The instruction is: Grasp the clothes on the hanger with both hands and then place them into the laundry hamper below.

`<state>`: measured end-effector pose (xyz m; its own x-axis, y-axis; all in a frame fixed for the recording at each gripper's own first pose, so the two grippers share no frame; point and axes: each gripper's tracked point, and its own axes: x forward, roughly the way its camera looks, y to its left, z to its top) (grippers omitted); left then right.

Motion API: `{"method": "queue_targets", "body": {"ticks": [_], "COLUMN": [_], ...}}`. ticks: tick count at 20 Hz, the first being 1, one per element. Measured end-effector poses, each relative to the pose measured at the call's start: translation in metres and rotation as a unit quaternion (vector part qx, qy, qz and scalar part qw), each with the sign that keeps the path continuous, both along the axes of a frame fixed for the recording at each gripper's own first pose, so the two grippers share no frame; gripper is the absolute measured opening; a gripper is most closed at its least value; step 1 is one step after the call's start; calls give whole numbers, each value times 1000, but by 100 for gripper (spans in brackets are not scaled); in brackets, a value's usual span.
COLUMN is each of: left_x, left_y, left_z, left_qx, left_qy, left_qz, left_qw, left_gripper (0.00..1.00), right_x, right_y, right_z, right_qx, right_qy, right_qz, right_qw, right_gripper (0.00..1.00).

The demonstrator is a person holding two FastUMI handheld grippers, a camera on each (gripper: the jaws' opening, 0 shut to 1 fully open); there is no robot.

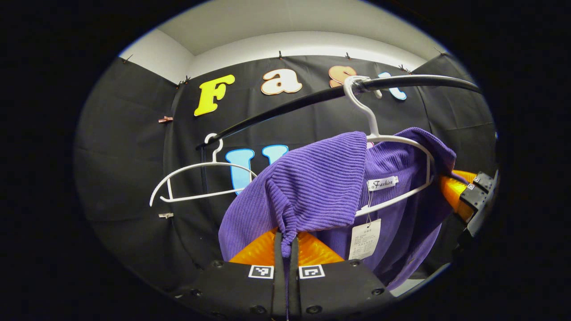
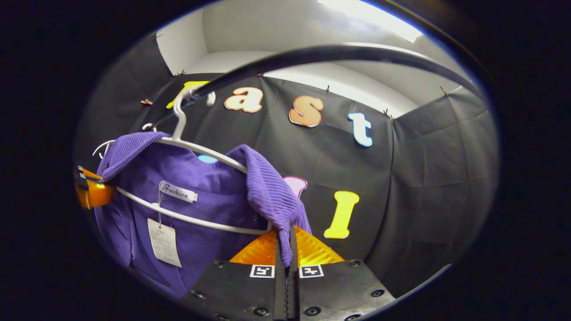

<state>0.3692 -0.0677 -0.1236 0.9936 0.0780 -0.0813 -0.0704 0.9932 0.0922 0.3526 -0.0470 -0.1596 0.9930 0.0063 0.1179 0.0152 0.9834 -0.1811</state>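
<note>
Left gripper view: left gripper (image 1: 286, 249) pinching soft purple sweater (image 1: 312, 183) shoulder | right gripper (image 2: 286, 249) pinching opposite shoulder | light, floppy knit draping over hanger (image 2: 196, 149)

A white woven neck label (image 1: 382, 183) sewn inside the collar of the purple knit sweater (image 1: 312, 187) carries one word in script. A paper hang tag (image 1: 365, 239) dangles at its six o'clock, printed too small to make out. Square black-and-white coded markers (image 1: 261, 271) sit behind each gripper's jaws.
</note>
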Motion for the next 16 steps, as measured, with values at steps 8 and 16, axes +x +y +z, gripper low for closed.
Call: {"method": "queue_targets", "body": {"ticks": [8, 16], "left_x": [-11, -17], "left_y": [-4, -15], "left_z": [30, 38], "left_qx": [14, 14], "left_qy": [10, 12], "left_qz": [-30, -45], "left_qw": [999, 999], "left_gripper": [5, 5], "right_x": [16, 65], "right_y": [-58, -87], "right_z": [40, -32], "right_qx": [-54, -19], "right_qy": [-76, -10], "right_qz": [-80, -116], "right_qw": [992, 993], "right_gripper": [5, 5]}}
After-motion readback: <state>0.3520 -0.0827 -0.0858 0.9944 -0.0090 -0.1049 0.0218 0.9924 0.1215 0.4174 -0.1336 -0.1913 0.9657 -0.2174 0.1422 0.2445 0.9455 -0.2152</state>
